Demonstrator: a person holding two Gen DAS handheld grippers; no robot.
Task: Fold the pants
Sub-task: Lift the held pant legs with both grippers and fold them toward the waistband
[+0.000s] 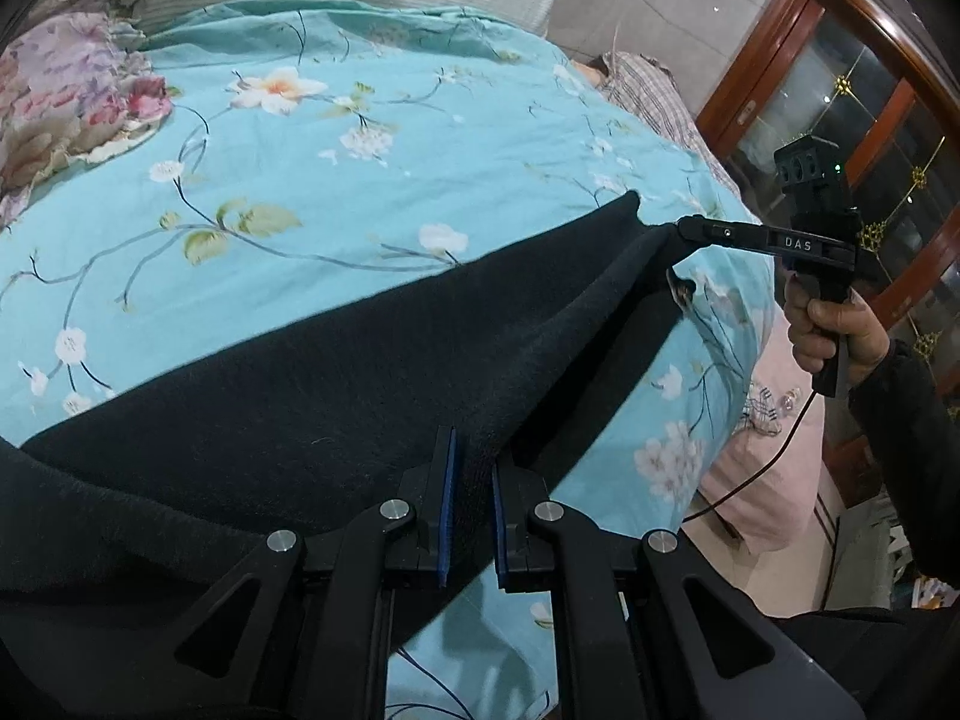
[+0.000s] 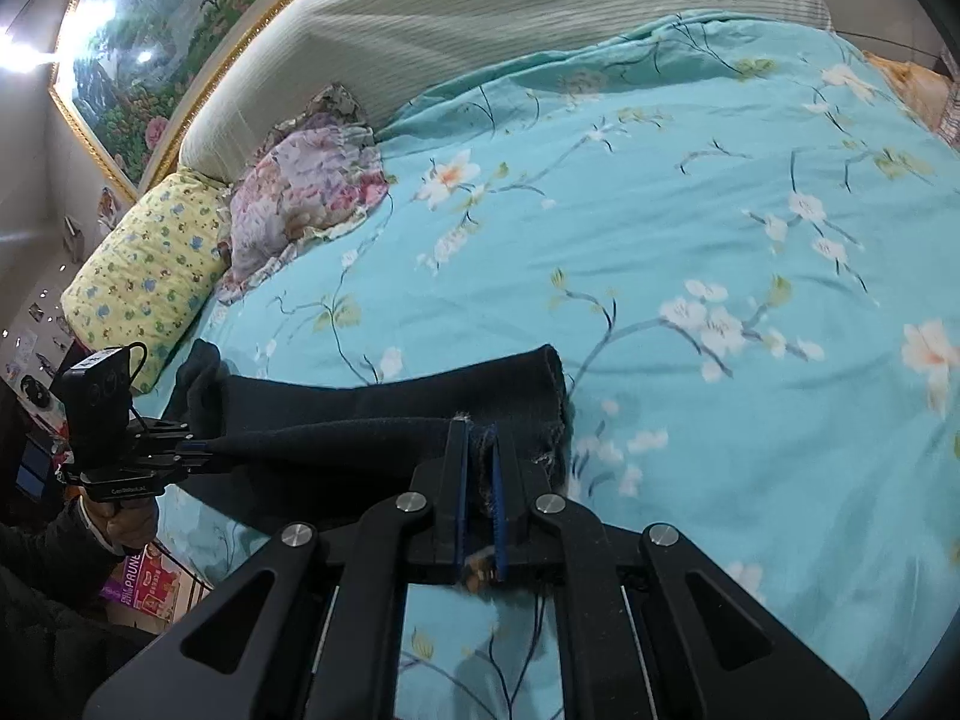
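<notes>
The dark navy pants lie stretched across the near part of a bed with a turquoise floral cover. My left gripper is shut on one end of the pants, fabric pinched between its blue pads. My right gripper is shut on the other end, by the frayed hem. The right gripper also shows in the left wrist view, gripping the far corner. The left gripper shows in the right wrist view, holding its end. The pants hang taut and slightly lifted between the two.
A floral pillow and a yellow pillow lie at the bed's head by a padded headboard. A pink cloth hangs off the bed's side. A wooden glass cabinet stands beyond.
</notes>
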